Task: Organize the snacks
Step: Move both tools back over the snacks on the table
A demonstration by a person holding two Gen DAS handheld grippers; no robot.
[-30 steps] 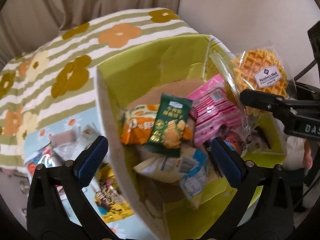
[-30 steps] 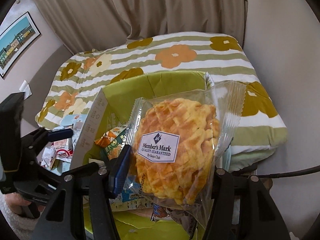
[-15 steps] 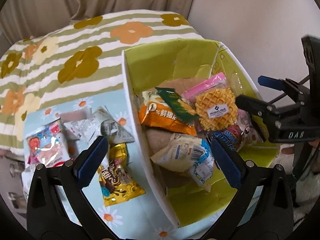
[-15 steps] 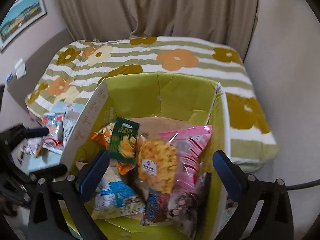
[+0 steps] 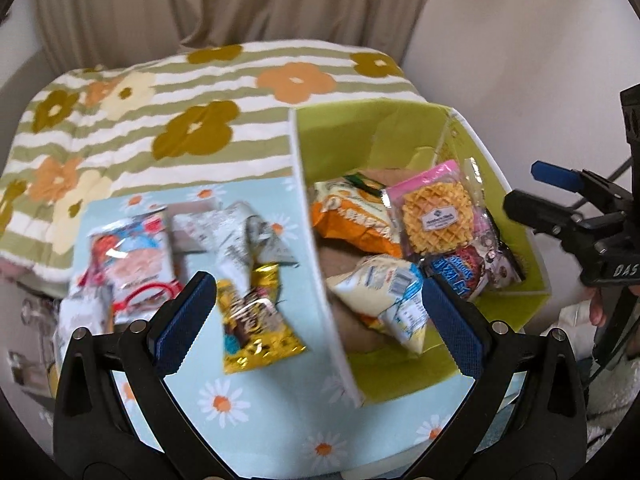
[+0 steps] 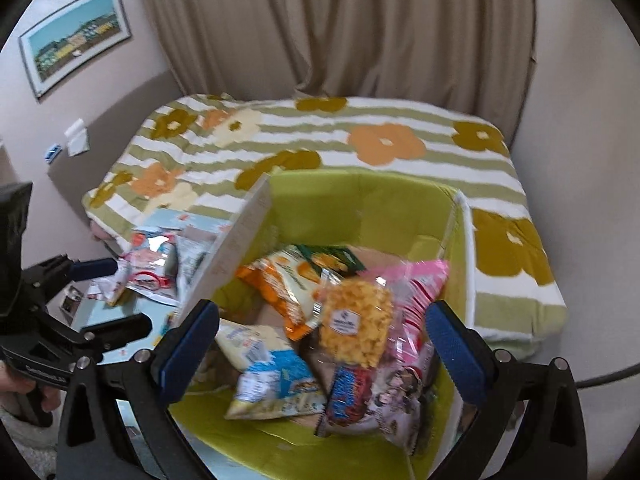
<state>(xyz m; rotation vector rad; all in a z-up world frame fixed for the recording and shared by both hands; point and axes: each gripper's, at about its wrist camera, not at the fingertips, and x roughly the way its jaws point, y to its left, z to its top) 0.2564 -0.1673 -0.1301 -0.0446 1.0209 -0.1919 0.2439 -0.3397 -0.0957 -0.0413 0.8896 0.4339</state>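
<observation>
The green box (image 6: 360,200) is seen part-filled, the waffle (image 6: 356,332) lying on top inside. Both the left gripper (image 5: 316,320) and right gripper (image 6: 320,344) are held wide open, empty. Next, the gold packet (image 5: 256,320) must be grasped. Only the left view shows it.

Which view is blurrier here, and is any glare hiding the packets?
Left wrist view: mild motion smear on the yellow foil chocolate packet, while the clear-wrapped waffle in the green cardboard box keeps a readable label. Right wrist view: blurrier overall, the waffle label unreadable, fisheye bending the edges. No strong glare in either.
</observation>
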